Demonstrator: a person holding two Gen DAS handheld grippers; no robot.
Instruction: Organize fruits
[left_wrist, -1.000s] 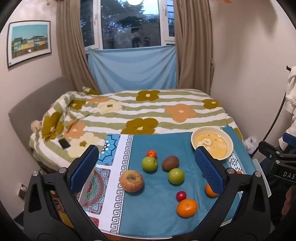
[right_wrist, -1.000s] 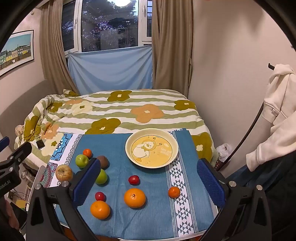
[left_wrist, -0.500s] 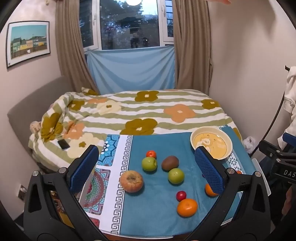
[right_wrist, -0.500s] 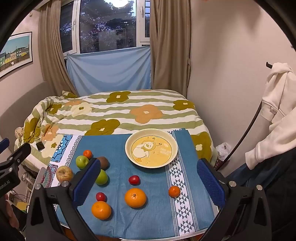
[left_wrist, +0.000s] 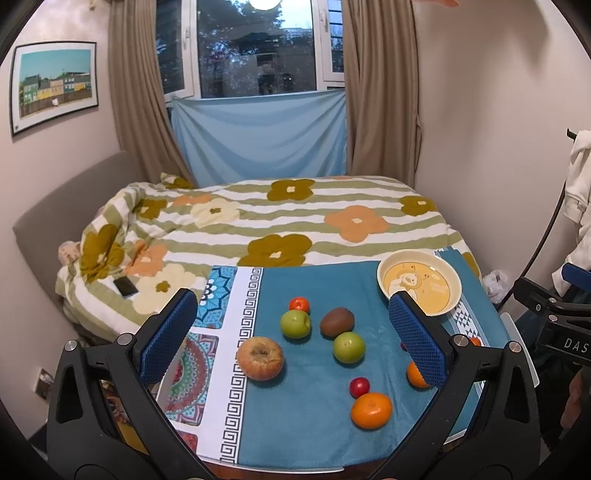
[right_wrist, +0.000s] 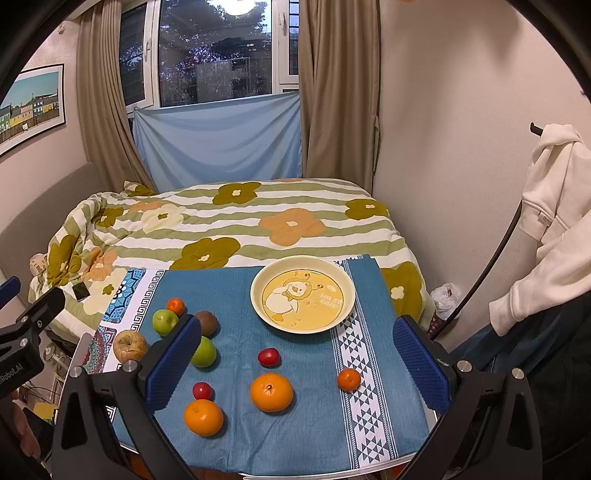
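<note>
With both my left gripper and right gripper spread wide and holding nothing, I judge nothing sorted yet: the round cream-and-yellow duck-print bowl sits bare while the oranges, apples, kiwi and small red fruits lie scattered over the blue woven cloth.

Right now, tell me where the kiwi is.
In the left wrist view the kiwi lies mid-cloth, between the two green apples, left of the yellow bowl. The right wrist view shows it at left.
</note>
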